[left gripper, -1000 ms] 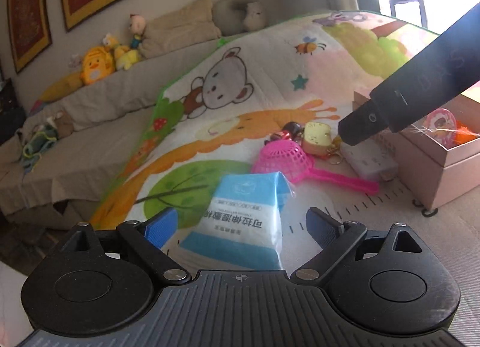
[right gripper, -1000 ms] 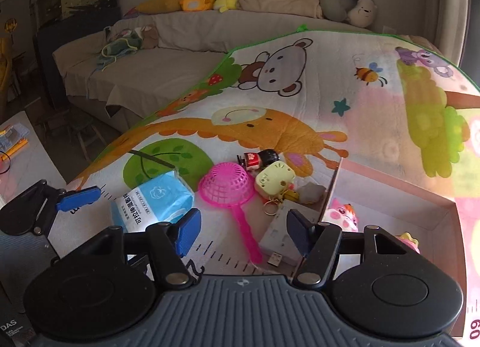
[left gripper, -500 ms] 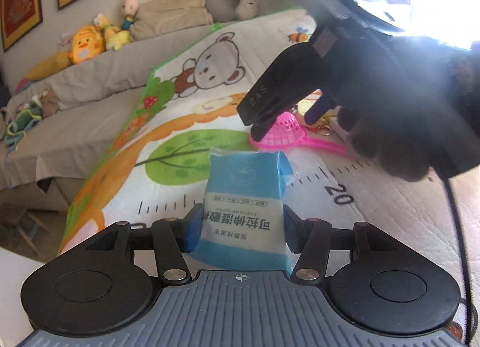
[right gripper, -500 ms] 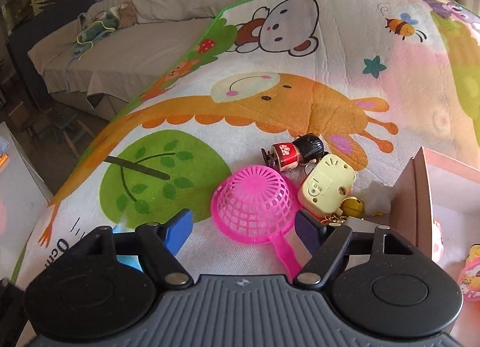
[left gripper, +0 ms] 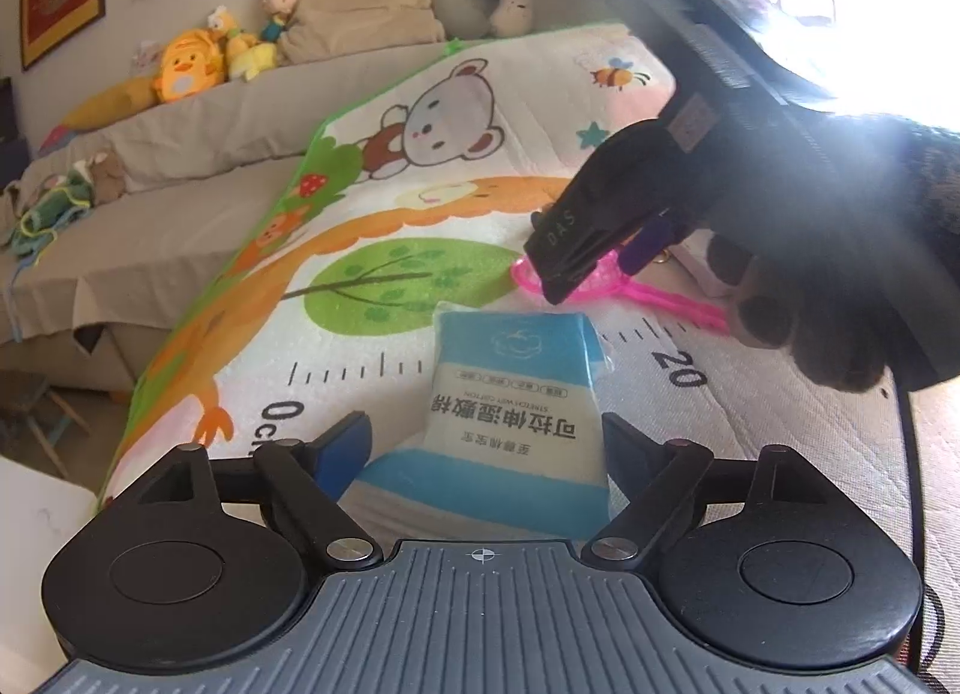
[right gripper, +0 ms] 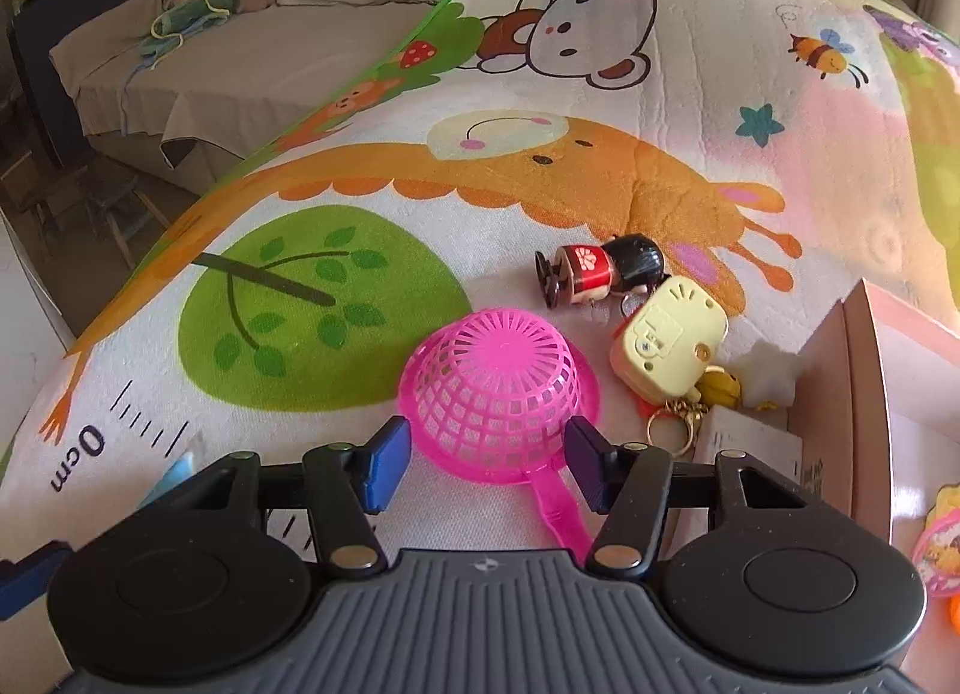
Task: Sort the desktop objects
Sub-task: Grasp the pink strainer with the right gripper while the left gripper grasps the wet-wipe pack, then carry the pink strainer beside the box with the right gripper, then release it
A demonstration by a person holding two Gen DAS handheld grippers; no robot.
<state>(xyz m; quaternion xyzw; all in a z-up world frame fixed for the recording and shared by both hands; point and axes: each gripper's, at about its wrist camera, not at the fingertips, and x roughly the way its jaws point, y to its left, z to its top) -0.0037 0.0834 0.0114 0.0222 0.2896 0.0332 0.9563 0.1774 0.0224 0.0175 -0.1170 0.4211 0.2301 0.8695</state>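
On the printed mat, the left wrist view shows the left gripper with jaws opening around a blue and white packet, neither pad pressing it. Beyond, the right gripper, held by a gloved hand, hangs over a pink strainer.

From the right wrist view, that strainer lies upside down between the closing jaws, not yet pinched. Only here appear a doll keychain, a yellow box and a pink carton at right.
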